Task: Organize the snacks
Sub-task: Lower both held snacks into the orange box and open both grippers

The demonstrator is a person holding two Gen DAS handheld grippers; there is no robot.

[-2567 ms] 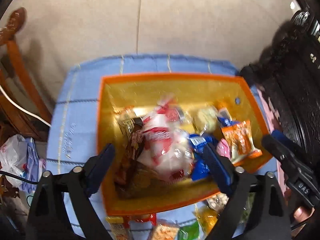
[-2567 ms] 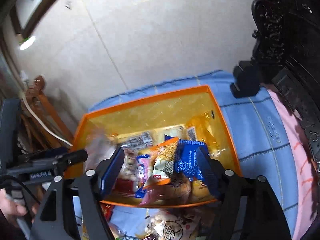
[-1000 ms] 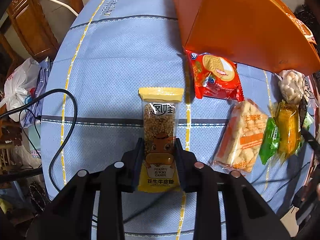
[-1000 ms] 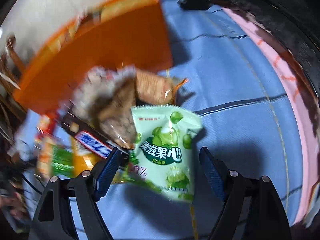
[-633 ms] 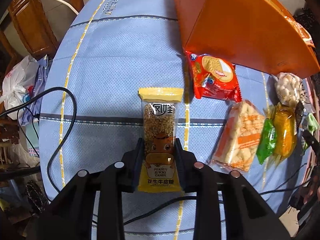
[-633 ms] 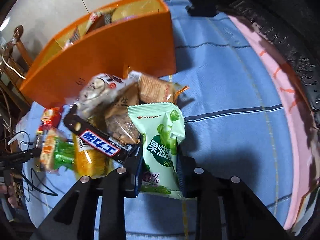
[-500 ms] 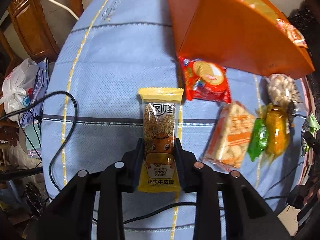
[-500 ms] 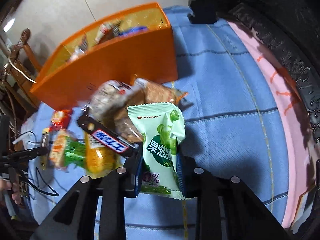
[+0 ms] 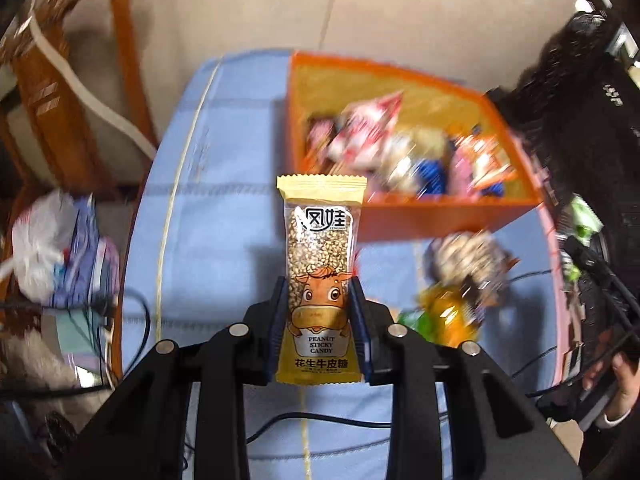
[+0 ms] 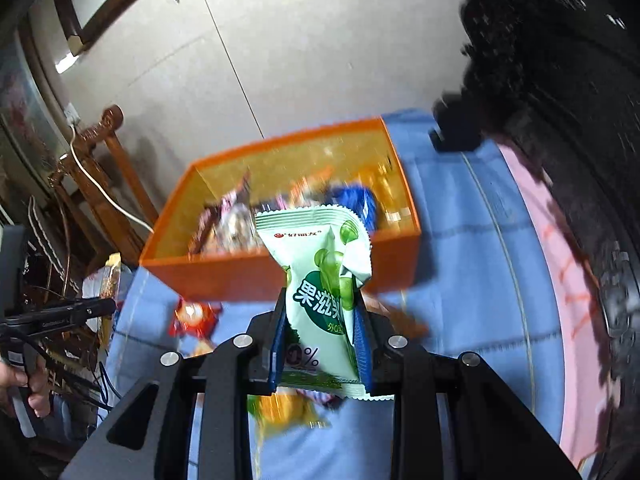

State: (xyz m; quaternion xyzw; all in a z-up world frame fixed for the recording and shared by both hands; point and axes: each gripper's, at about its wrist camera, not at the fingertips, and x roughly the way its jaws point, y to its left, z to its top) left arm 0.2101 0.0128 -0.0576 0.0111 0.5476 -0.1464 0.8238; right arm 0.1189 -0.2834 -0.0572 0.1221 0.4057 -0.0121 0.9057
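snacks in hand above a blue tablecloth [image 9: 224,208]: the left gripper [image 9: 319,312] has its jaws pressed narrow on a yellow peanut candy bar [image 9: 321,280], which stands upright between the pads, just left of the orange box's near-left corner in the left wrist view. the right gripper [image 10: 320,332] has its jaws clamped on a pale green snack packet [image 10: 324,280], whose top rises in front of the orange box [image 10: 224,276]. the box sits on the cloth holding a blurred heap of wrapped snacks [image 9: 400,152]. more loose packets [image 9: 460,280] lie on the cloth just in front of the box's near wall. wooden chairs [image 10: 100,168] stand on the floor to the left of the box.
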